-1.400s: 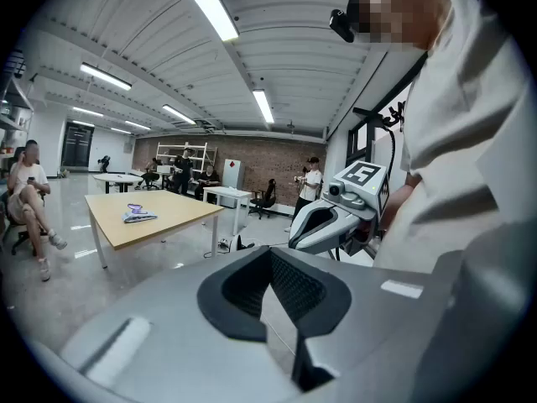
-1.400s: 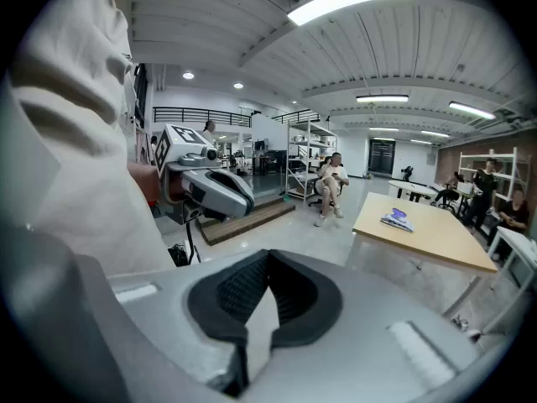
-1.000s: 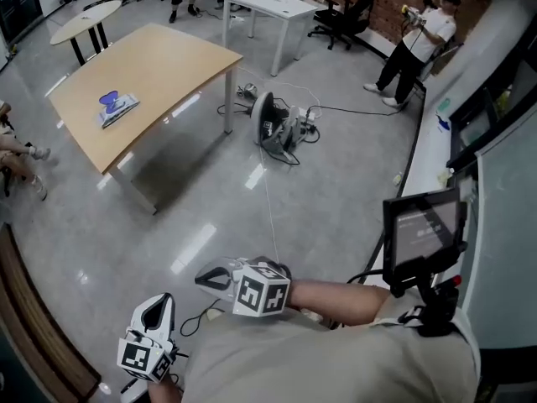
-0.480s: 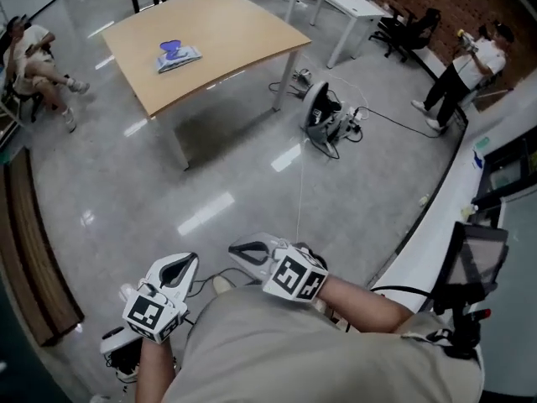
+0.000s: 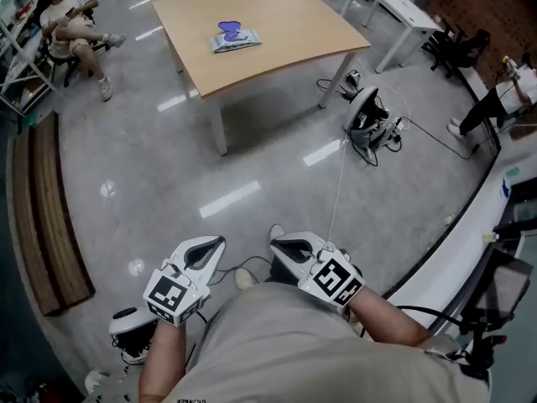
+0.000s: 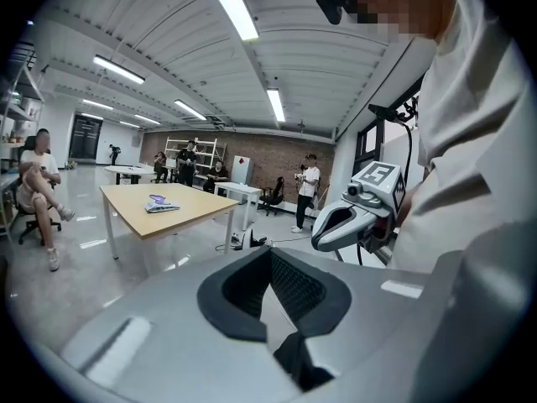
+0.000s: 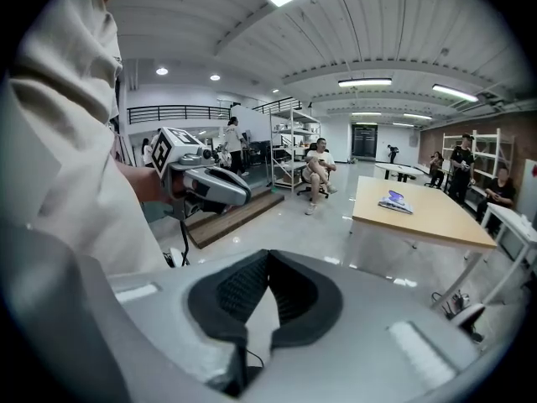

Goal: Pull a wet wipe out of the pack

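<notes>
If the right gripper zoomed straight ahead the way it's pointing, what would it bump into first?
Probably the shiny grey floor. The right gripper tilts downward and nothing stands in between. The wooden table sits farther off to the side, though depth is hard to judge.

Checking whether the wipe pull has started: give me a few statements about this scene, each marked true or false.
1. The wet wipe pack lies on the wooden table. True.
2. The left tool grips the pack. False: it is shut on nothing, far from the table.
3. The right tool is shut and empty. True.
4. Nobody sits in the room. False: a seated person is on a chair beyond the table's left end.
</notes>
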Motion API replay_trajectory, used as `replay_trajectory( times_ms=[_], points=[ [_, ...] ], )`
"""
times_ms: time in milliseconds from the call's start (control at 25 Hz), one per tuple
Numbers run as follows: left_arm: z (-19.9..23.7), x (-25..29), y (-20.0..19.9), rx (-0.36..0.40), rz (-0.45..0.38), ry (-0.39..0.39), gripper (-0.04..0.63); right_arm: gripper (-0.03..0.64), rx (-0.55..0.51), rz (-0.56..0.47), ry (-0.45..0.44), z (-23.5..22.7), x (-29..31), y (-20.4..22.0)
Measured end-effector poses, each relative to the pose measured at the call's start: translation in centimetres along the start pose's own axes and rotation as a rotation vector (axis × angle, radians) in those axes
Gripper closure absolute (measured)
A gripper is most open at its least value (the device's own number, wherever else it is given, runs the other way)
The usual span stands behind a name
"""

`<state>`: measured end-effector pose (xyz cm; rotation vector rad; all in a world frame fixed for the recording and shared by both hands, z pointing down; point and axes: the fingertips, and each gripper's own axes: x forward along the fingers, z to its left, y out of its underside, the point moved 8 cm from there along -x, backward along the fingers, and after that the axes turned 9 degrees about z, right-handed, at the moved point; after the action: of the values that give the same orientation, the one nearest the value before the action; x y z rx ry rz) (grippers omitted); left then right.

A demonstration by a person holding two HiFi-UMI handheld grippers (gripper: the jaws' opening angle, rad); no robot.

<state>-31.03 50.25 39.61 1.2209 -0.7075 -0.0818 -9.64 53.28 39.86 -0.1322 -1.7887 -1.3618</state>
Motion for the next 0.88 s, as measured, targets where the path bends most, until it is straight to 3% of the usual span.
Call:
replay_trajectory(
  times_ms=[240, 520, 680, 880],
  points=[
    [5.0, 6.0, -3.1, 0.008, 0.019, -0.012, 0.589, 0.614, 0.006, -0.024, -0.01, -8.5, 2.3, -0.9],
    [12.3, 16.6, -11.0, 0.025, 0.056, -0.067, 0.589, 0.615, -0.03, -0.058, -0.041, -24.4, 3.6, -3.5],
    [14.8, 18.3, -13.4, 0.029, 0.028, -0.102, 0.589, 0.614, -0.074, -0.045, -0.03, -28.4, 4.0, -4.3],
    [18.1, 22.7, -16.2, 0.014, 0.027, -0.134, 0.589, 0.614, -0.055, -0.05, -0.035, -34.9, 5.0, -4.1]
  ],
)
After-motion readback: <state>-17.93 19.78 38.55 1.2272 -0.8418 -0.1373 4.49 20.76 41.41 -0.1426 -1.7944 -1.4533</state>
